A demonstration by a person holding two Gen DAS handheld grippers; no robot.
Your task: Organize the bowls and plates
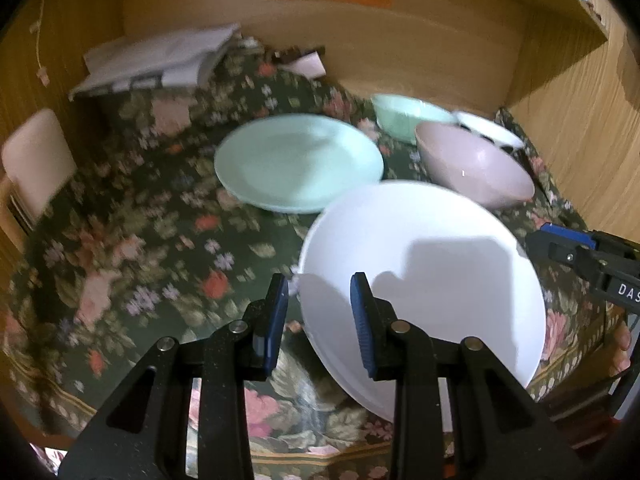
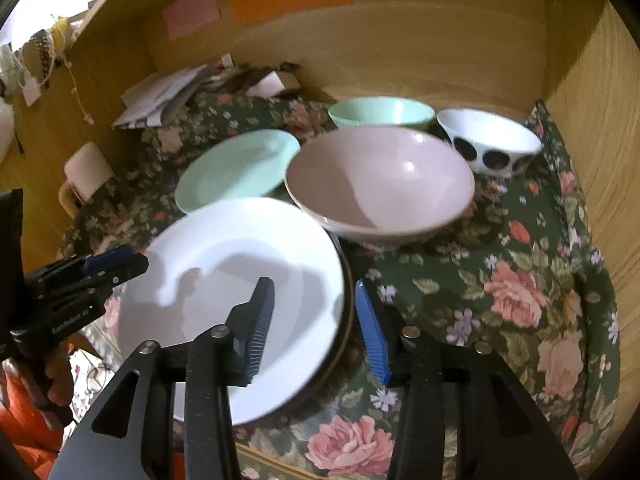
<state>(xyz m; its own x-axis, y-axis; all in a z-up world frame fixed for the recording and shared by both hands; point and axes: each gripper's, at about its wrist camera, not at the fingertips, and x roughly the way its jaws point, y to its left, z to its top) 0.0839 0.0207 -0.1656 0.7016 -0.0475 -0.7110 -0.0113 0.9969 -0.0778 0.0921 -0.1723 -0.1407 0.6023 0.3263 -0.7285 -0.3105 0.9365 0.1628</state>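
Wood-grain panels box in a recessed shelf, and a dark floral cloth (image 2: 520,272) covers its floor, soft and rumpled. On it, biggest first: I see the white plate (image 2: 240,280), glossy, round and shallow, at the near edge, sitting on what looks like a brown-rimmed plate beneath it. Behind it lies the mint plate (image 1: 298,162), flat on the cloth. To the right stands the pink bowl (image 2: 380,184), deep and smooth, then the mint bowl (image 2: 380,110) and the white bowl with black dots (image 2: 490,144) against the back wall.

My right gripper (image 2: 316,328) straddles the white plate's right rim, jaws apart, one finger over the plate and the other outside, nothing clamped. My left gripper (image 1: 320,322) straddles the left rim likewise, open and empty. Both are equally close, on opposite sides. I judge the next move is closing on the rim to lift the white plate toward the mint plate, which lies straight behind it.
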